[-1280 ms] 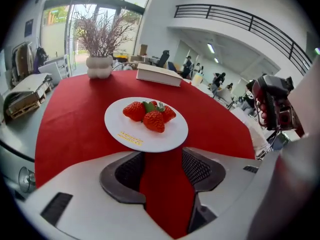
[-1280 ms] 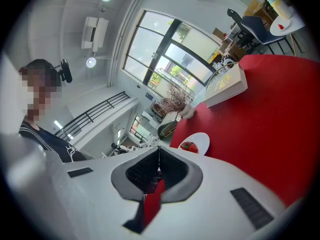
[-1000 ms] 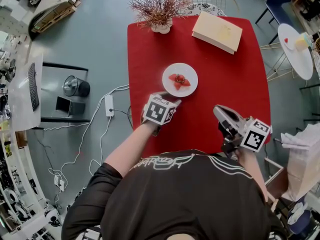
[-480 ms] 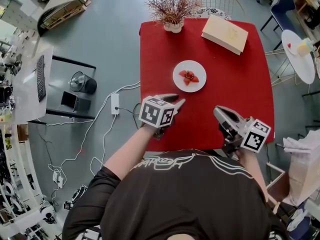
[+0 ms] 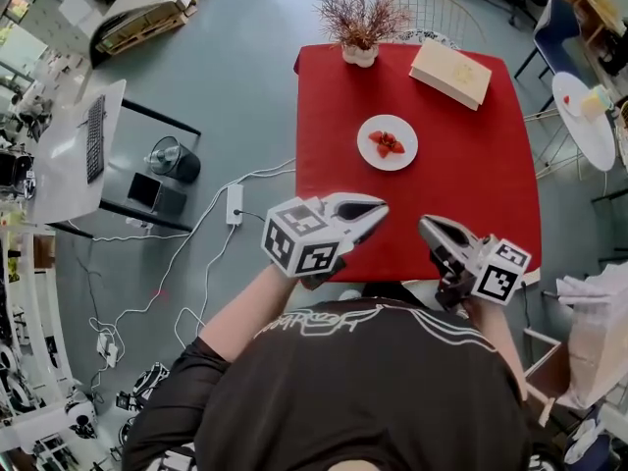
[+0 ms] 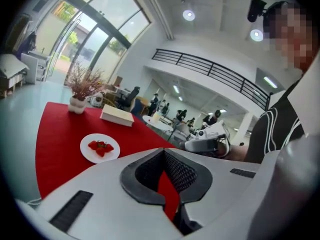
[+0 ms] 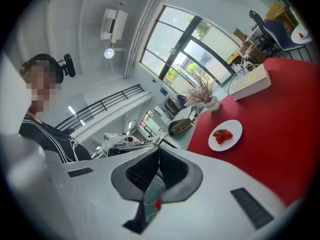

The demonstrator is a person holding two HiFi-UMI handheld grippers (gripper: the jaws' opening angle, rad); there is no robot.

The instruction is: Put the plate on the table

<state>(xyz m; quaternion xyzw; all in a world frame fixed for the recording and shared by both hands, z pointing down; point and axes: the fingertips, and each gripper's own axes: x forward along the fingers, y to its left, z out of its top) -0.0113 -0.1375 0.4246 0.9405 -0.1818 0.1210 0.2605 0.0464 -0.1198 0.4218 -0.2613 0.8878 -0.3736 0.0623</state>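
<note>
A white plate (image 5: 388, 142) with strawberries sits in the middle of the red table (image 5: 471, 184); it also shows in the left gripper view (image 6: 100, 147) and the right gripper view (image 7: 225, 135). My left gripper (image 5: 381, 207) hovers over the table's near edge, well short of the plate. Its jaws have just been closing and now stand shut with nothing between them (image 6: 162, 151). My right gripper (image 5: 429, 226) hangs beside it at the near edge, also shut and empty (image 7: 159, 148).
A beige box (image 5: 451, 72) and a potted dried plant (image 5: 360, 18) stand at the table's far side, with a wire chair (image 5: 442, 8) behind. A round white side table (image 5: 579, 101) is at right. Cables and a power strip (image 5: 234, 204) lie on the floor at left.
My left gripper has pulled back from the plate's near rim towards the person and risen, its jaws closing empty. The plate stays on the table. The right gripper shifted slightly.
</note>
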